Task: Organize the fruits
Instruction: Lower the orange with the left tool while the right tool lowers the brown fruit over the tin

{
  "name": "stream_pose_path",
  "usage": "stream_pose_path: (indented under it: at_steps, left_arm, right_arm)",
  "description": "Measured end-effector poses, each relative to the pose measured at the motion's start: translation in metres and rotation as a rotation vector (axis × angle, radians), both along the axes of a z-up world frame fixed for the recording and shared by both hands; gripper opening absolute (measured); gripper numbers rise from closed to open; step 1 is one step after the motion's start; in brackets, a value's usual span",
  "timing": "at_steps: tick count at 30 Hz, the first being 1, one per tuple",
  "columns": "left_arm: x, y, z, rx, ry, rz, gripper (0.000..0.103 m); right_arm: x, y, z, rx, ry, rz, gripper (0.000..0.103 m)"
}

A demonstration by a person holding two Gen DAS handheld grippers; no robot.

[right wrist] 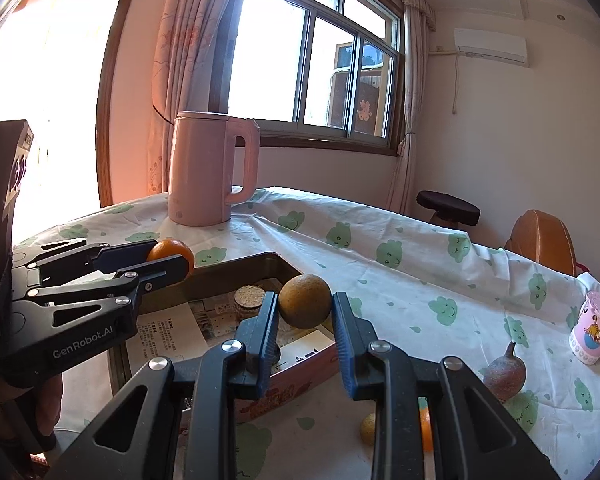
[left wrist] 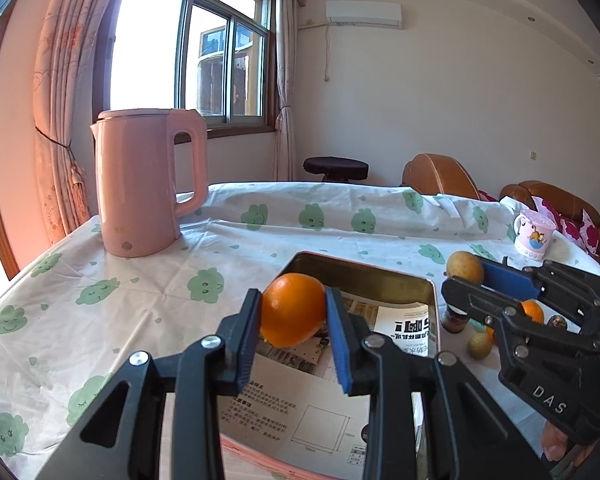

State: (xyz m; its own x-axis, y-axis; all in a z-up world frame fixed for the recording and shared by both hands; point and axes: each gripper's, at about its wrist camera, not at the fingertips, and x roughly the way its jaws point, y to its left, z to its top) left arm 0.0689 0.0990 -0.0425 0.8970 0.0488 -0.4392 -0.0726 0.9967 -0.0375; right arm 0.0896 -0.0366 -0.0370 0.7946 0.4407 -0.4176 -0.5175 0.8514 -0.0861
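From the left wrist we see our left hand-held gripper (left wrist: 294,320) clamped on a round bright orange fruit (left wrist: 292,309) above the near left corner of the open rectangular metal tin lined with printed paper (left wrist: 430,292). From the right wrist we see our right hand-held gripper (right wrist: 305,314) pinching a dull yellow-brown round fruit (right wrist: 305,301) over the tin's right side. Only the right view shows the brown pear-shaped fruit (right wrist: 504,374) on the cloud-print worktop (right wrist: 400,248) (the left view alone shows a small yellow-green fruit (left wrist: 480,345) beside the tin).
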Motion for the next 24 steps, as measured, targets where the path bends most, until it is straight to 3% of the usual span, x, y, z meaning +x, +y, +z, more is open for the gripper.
stream_pose_path:
  at_steps: [24]
  left_arm:
    - [0.02, 0.02, -0.014, -0.024, 0.115, 0.008, 0.034]
  right_arm:
    - [0.014, 0.033, -0.017, -0.068, 0.091, 0.044, 0.029]
